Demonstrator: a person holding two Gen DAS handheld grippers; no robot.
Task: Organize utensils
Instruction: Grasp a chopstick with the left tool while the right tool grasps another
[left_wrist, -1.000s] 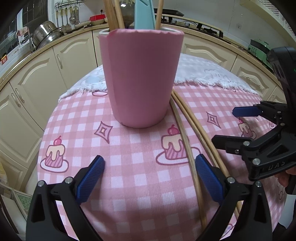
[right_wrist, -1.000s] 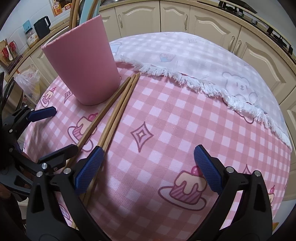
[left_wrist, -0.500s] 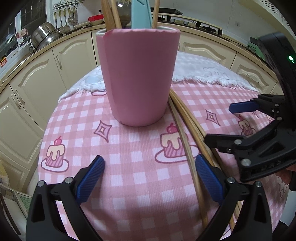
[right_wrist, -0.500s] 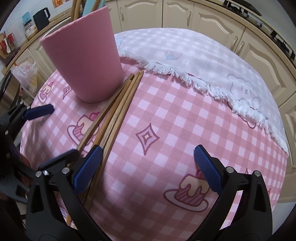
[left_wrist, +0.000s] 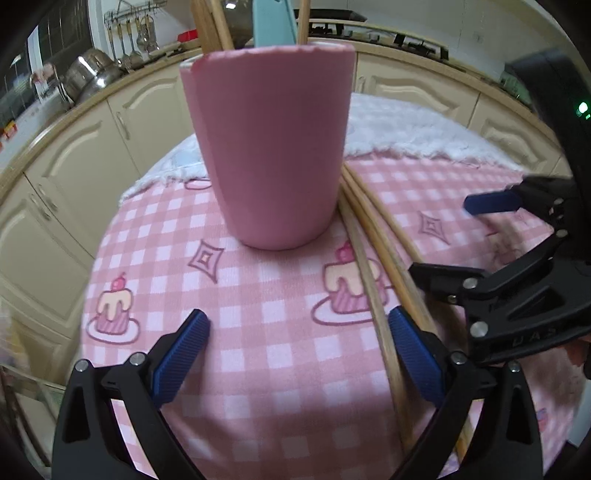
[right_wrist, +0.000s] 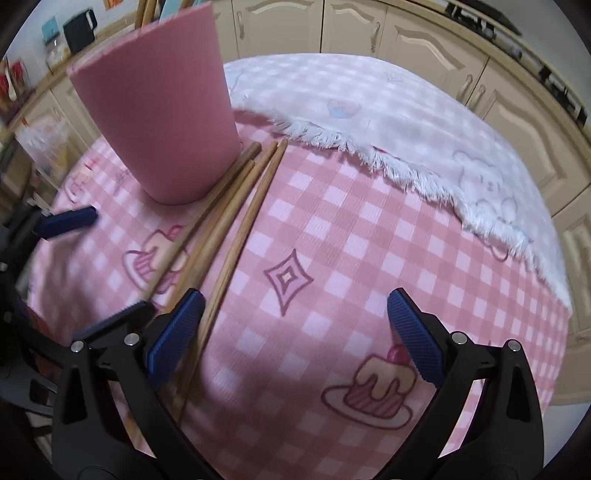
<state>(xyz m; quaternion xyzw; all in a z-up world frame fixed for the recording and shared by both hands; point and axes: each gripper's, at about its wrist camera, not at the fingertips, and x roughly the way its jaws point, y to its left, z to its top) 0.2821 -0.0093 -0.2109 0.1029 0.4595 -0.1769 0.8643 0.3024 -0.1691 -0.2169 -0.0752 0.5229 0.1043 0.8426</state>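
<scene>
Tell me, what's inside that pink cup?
Sticking out of the pink cup are wooden sticks and a light blue utensil. Their lower ends, and anything shorter, are hidden by its wall.

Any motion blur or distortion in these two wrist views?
Left wrist view: pink cup and chopsticks sharp, right gripper smeared at the right edge, cabinets bowed by the fisheye. Right wrist view: soft blur overall, strongest on the left gripper; shadow under the right gripper's near fingers.
</scene>
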